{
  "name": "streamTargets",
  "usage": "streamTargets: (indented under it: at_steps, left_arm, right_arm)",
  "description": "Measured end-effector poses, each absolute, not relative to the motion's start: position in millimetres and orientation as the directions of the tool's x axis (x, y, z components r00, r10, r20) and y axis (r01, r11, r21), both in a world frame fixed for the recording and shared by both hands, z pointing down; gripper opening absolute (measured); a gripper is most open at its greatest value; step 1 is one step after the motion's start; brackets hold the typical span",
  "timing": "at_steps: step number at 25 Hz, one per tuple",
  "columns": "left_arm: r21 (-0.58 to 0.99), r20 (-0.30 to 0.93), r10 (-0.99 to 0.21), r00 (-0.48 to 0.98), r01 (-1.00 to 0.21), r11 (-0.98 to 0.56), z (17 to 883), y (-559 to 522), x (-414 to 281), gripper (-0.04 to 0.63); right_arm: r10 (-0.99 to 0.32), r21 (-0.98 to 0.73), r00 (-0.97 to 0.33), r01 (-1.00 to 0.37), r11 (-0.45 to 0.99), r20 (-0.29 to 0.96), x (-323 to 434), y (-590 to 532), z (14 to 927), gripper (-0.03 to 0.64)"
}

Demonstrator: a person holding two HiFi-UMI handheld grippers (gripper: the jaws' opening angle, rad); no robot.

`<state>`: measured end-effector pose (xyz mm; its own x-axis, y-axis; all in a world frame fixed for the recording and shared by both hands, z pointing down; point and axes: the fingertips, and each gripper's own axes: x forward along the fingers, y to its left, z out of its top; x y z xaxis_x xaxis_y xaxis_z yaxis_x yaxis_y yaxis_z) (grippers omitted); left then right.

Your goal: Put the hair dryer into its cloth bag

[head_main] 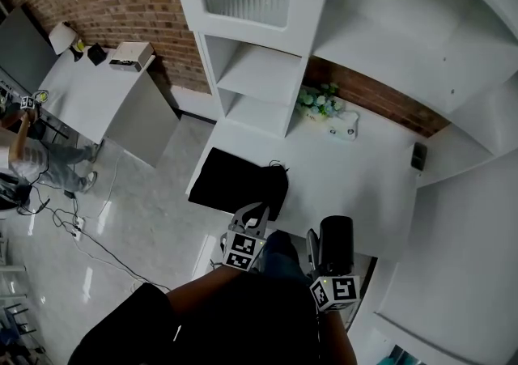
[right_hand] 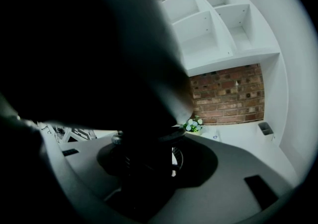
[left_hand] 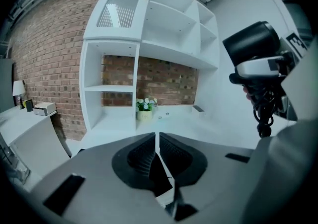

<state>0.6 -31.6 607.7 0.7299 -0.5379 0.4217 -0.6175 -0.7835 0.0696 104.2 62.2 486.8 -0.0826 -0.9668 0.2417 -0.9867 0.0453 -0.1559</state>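
On white counter (head_main: 364, 185), black cloth bag (head_main: 235, 181) lies flat. At bag's near edge: your left claw (head_main: 252, 214), jaws pressed together, nothing visible between them. Just right of bag: your right claw (head_main: 325, 248), jaws spread wide, clamped round black hair dryer (head_main: 337, 235), held above counter. Behind bag: small flower pot (head_main: 317, 101) against brick wall.

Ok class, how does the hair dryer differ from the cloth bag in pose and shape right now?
The hair dryer is held off the table in the right claw, while the cloth bag lies on the white table. The hair dryer stands as a bulky, rounded barrel; the cloth bag is spread flat and limp. Both are black.
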Motion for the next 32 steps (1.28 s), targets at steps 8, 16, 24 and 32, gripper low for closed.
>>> streamTargets:
  at_steps: [8,16,24,32]
  left_arm:
    - [0.03,0.595,-0.489,0.638,-0.625,-0.78,694.1,-63.2,27.8,0.077]
    - [0.043,0.756,-0.405,0.514,-0.657,-0.753,778.2,-89.9,49.7,0.152]
    - [0.108,0.83,-0.338,0.443,-0.723,-0.682,821.3,-100.0,60.6,0.154]
    - [0.031,0.844,-0.312,0.436,-0.622,-0.783,827.9,-93.3,67.0,0.084]
  right_arm:
    - [-0.946,-0.14,-0.079,-0.989,0.035,0.315,146.2,32.3,523.8,0.215]
    - [-0.932,-0.15,-0.086,-0.988,0.035,0.352,179.1,2.1,538.6,0.215]
    - [-0.912,-0.15,-0.102,-0.988,0.045,0.397,199.9,-3.4,549.1,0.215]
    - [-0.908,-0.133,-0.093,-0.99,0.041,0.409,212.5,-3.9,556.7,0.215]
